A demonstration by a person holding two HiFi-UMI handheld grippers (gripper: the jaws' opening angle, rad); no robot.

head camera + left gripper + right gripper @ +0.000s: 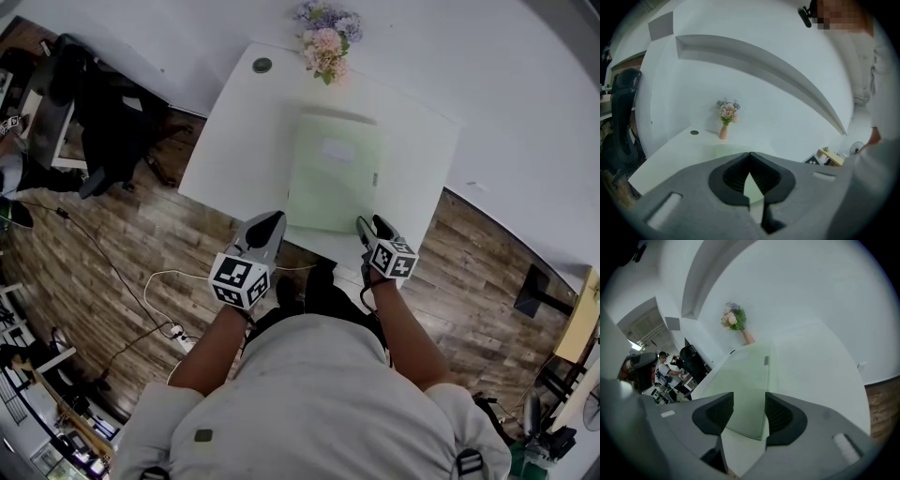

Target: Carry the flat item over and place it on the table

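The right gripper (pixel 749 397) has its jaws spread, pressing on nothing; the near right corner of the flat item (pixel 333 173) lies just below and between them, and its right edge runs straight ahead from the gap. The left gripper (pixel 750 153) has its tips pressed together and pinches nothing; it sits at the item's near left corner, and a sliver of pale green shows through the slit behind the tips. The item is a thin, pale green rectangle, slightly see-through, with a white label (pixel 336 150) toward its far end and a small grey tab (pixel 374 178) on its right edge. It lies flat on the white table (pixel 234 141), stretching away from both grippers. Beyond its far edge a slim vase (pixel 723 132) holds a bunch of pink and lilac flowers (pixel 727 110); a round grommet (pixel 262 66) sits to their left. From the left gripper most of the item is hidden behind the jaw body, and from above the blossoms cover the vase.
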